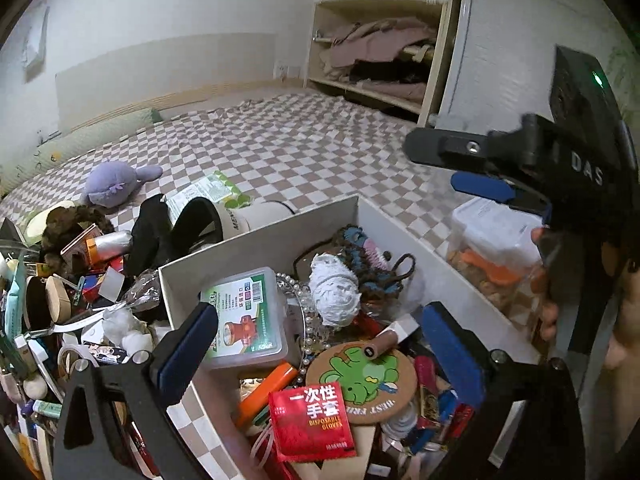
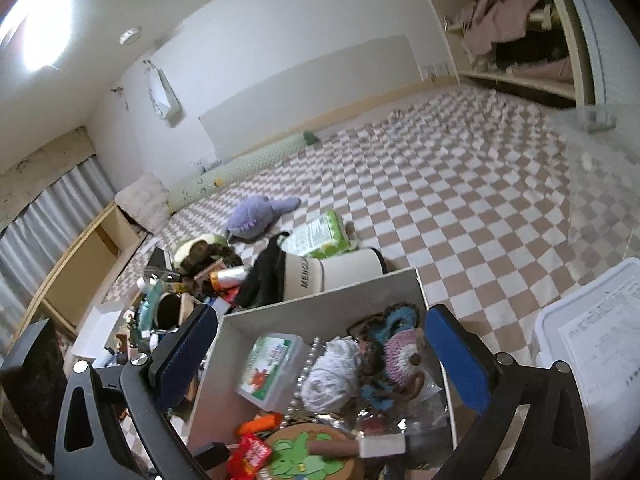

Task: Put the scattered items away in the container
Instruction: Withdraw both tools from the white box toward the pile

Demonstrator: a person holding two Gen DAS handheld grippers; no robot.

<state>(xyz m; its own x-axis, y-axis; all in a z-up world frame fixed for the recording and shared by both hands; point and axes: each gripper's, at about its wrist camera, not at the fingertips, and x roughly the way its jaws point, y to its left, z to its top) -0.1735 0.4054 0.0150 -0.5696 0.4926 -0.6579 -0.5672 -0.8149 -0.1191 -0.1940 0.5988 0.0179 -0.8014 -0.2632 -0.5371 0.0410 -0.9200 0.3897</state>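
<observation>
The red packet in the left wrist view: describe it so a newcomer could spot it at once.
Start at the white open box on the checkered bedspread. At its near end, between the left claw's blue pads, lies the red packet, beside a round coaster with a green cartoon figure. It alone is flat, glossy red and printed with white Chinese characters above "DISPOSABLE GLOVES".

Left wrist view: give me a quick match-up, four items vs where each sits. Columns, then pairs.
Items:
1. red glove packet
2. purple plush
3. clear snack tub
4. silver tube

Places:
A. alone on the checkered bedspread
B. inside the white box
C. in the pile left of the box
D. right of the box, outside it

Pairs: 1-B, 2-A, 3-D, 4-C
</observation>
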